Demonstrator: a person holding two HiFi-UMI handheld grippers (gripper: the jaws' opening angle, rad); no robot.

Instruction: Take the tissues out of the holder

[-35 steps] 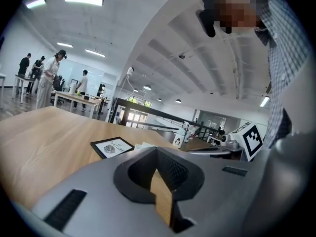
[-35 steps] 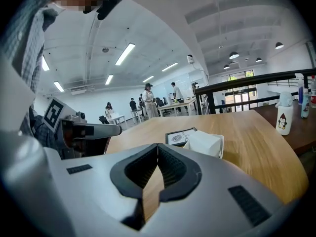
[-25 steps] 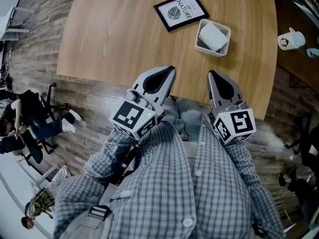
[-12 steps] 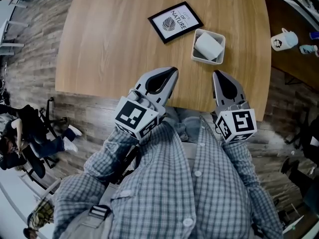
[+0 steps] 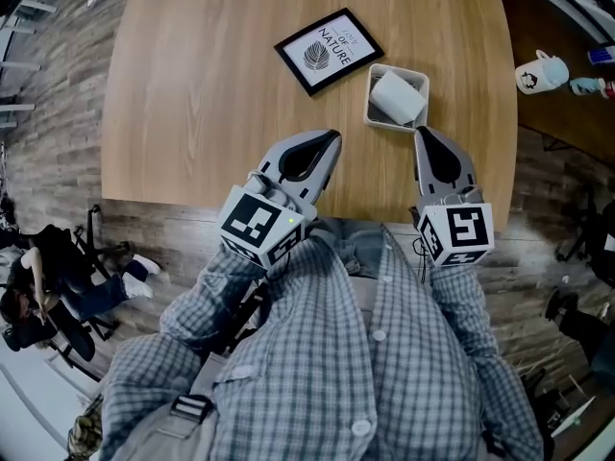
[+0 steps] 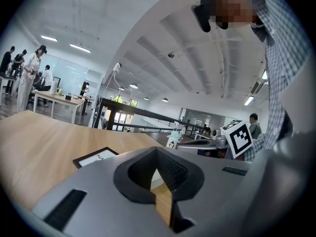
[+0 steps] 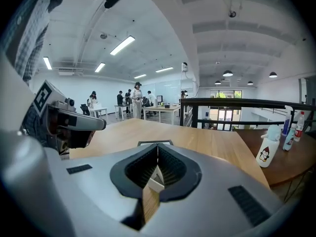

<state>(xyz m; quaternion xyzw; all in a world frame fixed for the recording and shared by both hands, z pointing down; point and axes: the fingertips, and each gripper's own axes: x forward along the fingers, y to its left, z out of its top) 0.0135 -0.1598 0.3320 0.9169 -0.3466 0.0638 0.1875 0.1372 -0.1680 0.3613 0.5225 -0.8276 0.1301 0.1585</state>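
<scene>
A white square holder (image 5: 373, 115) stands on the wooden table (image 5: 211, 94) with a white pack of tissues (image 5: 398, 95) lying inside it. My right gripper (image 5: 421, 132) is shut and empty, its tip just short of the holder's near right corner. In the right gripper view that gripper (image 7: 158, 145) has its jaws pressed together, and a bit of the white holder (image 7: 155, 180) shows through the gap behind them. My left gripper (image 5: 331, 135) hovers over the table's near edge, left of the holder, also shut with nothing in it (image 6: 157, 150).
A black-framed leaf picture (image 5: 327, 49) lies flat just beyond and left of the holder. A penguin mug (image 5: 538, 72) and small bottles stand on a darker table to the right. Office chairs and people are on the floor at the left.
Both grippers have moved forward over the table's near edge. The right tip has come close to the holder. Both stay shut.
</scene>
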